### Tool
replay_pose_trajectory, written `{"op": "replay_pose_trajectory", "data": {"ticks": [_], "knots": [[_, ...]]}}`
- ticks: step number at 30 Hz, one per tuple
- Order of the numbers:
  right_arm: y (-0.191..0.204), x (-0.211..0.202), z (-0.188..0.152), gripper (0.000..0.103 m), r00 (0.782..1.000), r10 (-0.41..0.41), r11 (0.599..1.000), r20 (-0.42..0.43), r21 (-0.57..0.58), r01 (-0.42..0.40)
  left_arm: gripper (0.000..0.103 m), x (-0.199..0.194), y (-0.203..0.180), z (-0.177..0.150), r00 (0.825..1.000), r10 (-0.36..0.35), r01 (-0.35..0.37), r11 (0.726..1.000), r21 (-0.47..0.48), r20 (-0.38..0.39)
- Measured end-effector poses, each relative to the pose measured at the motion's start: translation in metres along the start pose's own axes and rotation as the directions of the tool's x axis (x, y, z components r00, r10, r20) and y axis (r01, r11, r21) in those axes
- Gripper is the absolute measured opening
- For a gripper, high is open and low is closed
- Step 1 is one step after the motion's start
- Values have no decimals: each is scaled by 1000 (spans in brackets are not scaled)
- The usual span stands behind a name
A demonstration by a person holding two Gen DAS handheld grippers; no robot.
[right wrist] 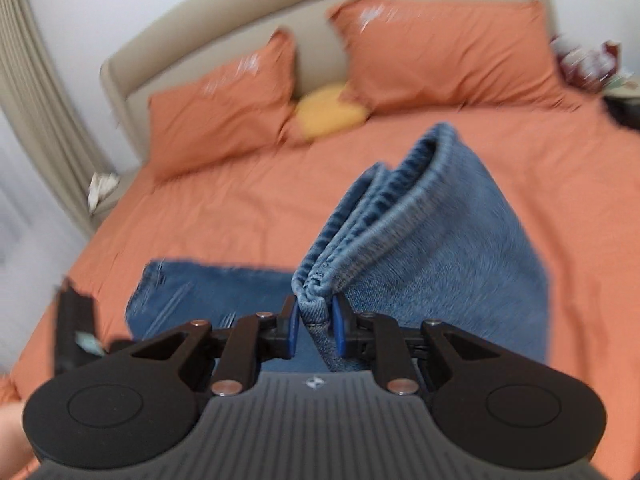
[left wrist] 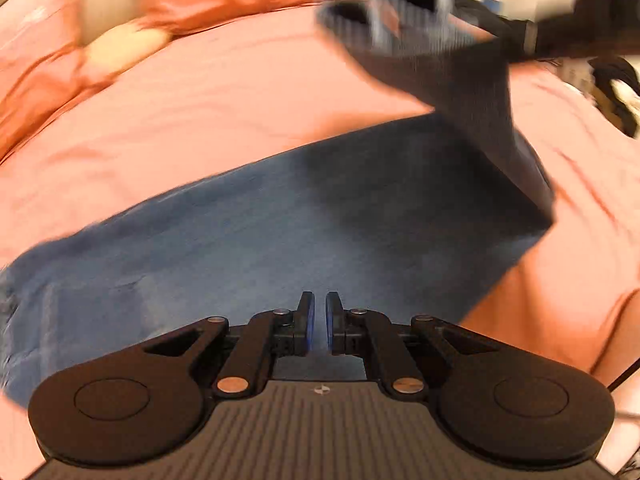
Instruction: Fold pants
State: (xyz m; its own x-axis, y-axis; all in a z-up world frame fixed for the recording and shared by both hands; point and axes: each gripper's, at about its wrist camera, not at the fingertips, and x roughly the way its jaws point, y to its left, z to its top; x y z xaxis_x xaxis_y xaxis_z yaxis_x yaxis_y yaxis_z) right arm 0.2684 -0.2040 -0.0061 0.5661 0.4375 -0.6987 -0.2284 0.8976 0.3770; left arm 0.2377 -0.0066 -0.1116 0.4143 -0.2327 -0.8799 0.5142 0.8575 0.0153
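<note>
Blue denim pants (left wrist: 280,232) lie flat across an orange bed sheet (left wrist: 200,112). My left gripper (left wrist: 319,322) hovers just above the pants' near edge, its jaws nearly together with nothing between them. My right gripper (right wrist: 316,320) is shut on the bunched hem of the pants (right wrist: 420,240) and holds that end lifted, so the cloth hangs up from the bed. The lifted leg and the right gripper (left wrist: 404,20) show blurred at the top right of the left wrist view. The rest of the pants (right wrist: 208,296) lies flat below.
Two orange pillows (right wrist: 440,52) and a yellow cushion (right wrist: 328,112) lie against a beige headboard (right wrist: 240,28). A curtain (right wrist: 36,92) hangs at the left. Clutter (right wrist: 584,64) sits at the bed's right. The left gripper's body (right wrist: 74,332) shows at lower left.
</note>
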Motion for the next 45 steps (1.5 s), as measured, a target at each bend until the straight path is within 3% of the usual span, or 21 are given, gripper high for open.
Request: {"op": "replay_pose_trajectory", "data": {"ticks": [5,9,11,12,15,18,21,24,25,27,29,32,35,39,40,41,42,43,45], "knots": [[19,80,-38,14,988,-10,1000,-155,-6,9,7,-14,40,-26,1000,21,-21,994,-104,-6],[24,112,-62,15,973,-47,997,-227,-63,33,7,-20,61,-45,1000,12,-14,988,-154,-12],[19,117,-64,30,964,-5,1000,-266,-25,-2,7,-20,68,-50,1000,6,-9,987,-160,-14],[17,115,-64,30,960,15,1000,-280,-8,-18,7,-19,69,-52,1000,2,-5,987,-158,-14],[22,105,-57,36,963,14,999,-268,-30,-23,13,-17,69,-55,1000,-24,23,987,-158,-7],[26,110,-45,38,968,-63,996,-244,-73,46,14,-2,74,-52,1000,-28,28,988,-150,1],[21,132,-38,43,956,-120,992,-268,-60,108,14,4,76,-50,999,-32,32,986,-163,3],[15,153,-43,54,944,-118,992,-307,4,126,14,3,76,-50,999,-32,33,984,-174,7],[14,157,-45,53,943,-125,990,-308,22,139,15,1,76,-51,999,-31,32,984,-176,7],[13,157,-47,11,943,-138,989,-304,13,149,15,-2,75,-52,1000,-28,29,984,-178,4],[10,152,-45,4,950,-92,993,-300,45,110,15,-3,76,-53,1000,-26,26,983,-179,4],[4,126,-44,2,948,7,994,-318,103,27,15,-6,77,-52,998,-62,64,976,-210,15],[10,105,-47,1,945,52,997,-324,74,-30,15,-7,76,-46,994,-103,109,968,-227,40],[6,115,-56,1,946,91,990,-312,127,-53,15,-1,73,-33,989,-134,145,958,-246,62],[4,126,-60,0,933,159,977,-323,185,-103,15,0,72,-30,988,-137,149,957,-250,64],[4,138,-67,0,903,274,943,-331,277,-185,6,2,70,-28,989,-136,148,957,-249,64],[15,147,-73,0,907,234,955,-350,258,-147,5,4,69,-27,992,-117,128,960,-249,55],[30,158,-78,0,920,122,986,-373,153,-69,5,6,68,-26,994,-98,107,964,-243,46],[38,168,-85,0,932,96,992,-350,108,-62,10,5,70,-27,998,-49,57,969,-241,40]]}}
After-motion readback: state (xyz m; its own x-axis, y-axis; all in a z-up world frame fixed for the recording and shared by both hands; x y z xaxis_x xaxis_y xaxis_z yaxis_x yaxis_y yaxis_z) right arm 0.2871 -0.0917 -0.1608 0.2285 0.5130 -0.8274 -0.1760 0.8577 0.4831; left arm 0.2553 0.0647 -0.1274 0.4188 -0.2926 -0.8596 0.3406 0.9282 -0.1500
